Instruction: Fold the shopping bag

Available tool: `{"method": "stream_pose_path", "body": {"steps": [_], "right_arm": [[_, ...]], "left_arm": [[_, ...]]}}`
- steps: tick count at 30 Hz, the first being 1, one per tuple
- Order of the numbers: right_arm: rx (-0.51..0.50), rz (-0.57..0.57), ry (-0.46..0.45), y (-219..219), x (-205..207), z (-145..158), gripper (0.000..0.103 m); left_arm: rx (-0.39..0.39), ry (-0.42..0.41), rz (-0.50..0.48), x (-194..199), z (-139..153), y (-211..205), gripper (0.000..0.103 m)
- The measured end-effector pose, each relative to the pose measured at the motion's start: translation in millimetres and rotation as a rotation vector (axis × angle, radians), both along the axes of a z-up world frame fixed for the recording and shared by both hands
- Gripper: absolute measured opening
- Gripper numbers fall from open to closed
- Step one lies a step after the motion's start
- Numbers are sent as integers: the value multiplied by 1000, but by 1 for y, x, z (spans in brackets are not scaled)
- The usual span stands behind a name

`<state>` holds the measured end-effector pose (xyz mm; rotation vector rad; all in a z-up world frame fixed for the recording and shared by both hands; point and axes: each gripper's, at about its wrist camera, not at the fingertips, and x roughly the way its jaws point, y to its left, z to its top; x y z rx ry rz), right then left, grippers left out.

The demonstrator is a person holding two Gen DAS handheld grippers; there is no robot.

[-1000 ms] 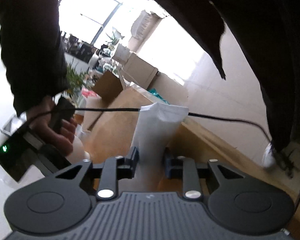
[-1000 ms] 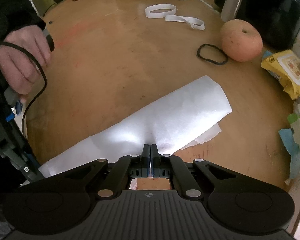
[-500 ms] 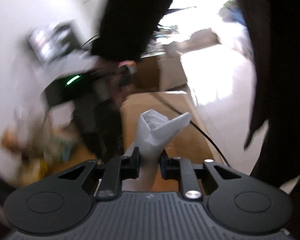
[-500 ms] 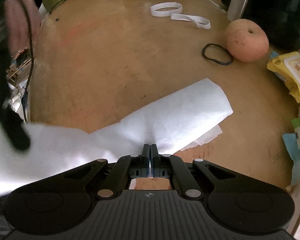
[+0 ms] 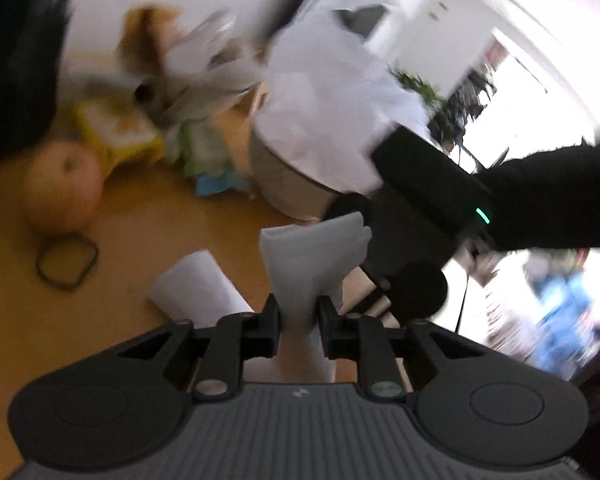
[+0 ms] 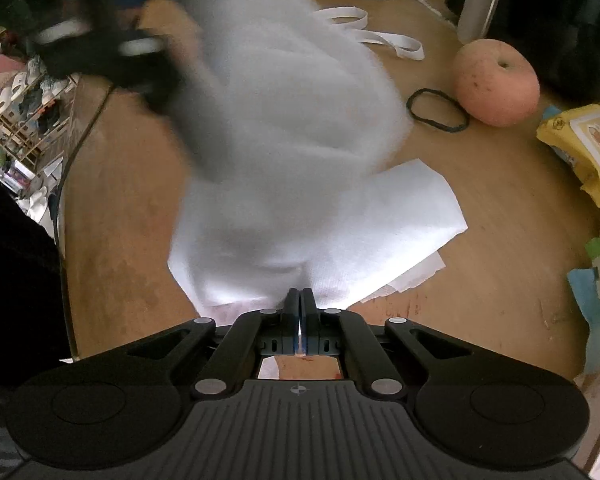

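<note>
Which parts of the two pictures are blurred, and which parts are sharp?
Left wrist view: nearly all background is smeared, also the peach-coloured fruit; only the left gripper is sharp. Right wrist view: the lifted part of the white bag is blurred, while the table and right gripper stay sharp.

A lived-in home room with a cluttered wooden table (image 6: 132, 208). On the table's right side lie everyday household things: a round peach-coloured fruit (image 6: 496, 80), a black hair tie (image 6: 438, 110) just beside it, and a yellow pack of wipes (image 6: 580, 148) near the right edge. At the far side lie white fabric loops (image 6: 374, 36), with dark appliances (image 6: 556, 20) beyond them. To the left, past the table edge, stands a low shelf (image 6: 16, 112) crowded with small items. The left wrist view, much blurred, shows green houseplants (image 5: 440, 96) by a bright window (image 5: 540, 92).
</note>
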<state>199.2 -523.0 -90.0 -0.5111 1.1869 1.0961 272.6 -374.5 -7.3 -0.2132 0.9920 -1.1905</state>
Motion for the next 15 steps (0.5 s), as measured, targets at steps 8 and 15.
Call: {"method": "stream_pose_path", "body": {"steps": [8, 15], "right_arm": [[16, -21, 6, 0, 10, -3, 1], [30, -29, 8, -2, 14, -1, 1]], "left_arm": [[-2, 245, 145, 37, -51, 5, 21], [-44, 317, 206, 28, -59, 28, 21]]}}
